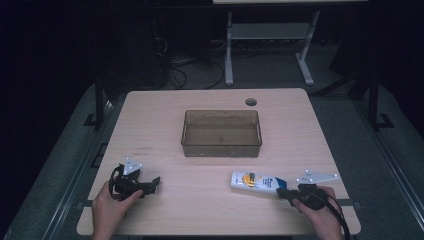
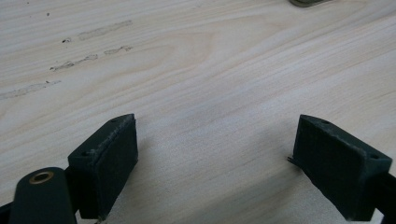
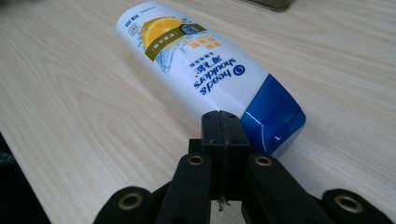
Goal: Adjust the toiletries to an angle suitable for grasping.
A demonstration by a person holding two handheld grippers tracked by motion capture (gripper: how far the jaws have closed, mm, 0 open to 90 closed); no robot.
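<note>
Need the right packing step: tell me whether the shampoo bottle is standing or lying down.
Lying down. The shampoo bottle rests on its side on the table, blue cap toward the right hand-held gripper, outside the brown bin.

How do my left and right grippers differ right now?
The left gripper has its jaws wide apart over bare table; the right gripper has its jaws pressed together. The left has nothing near it; the right's tips sit at the shampoo bottle's blue cap. Both are hand-held, low over the wood.
</note>
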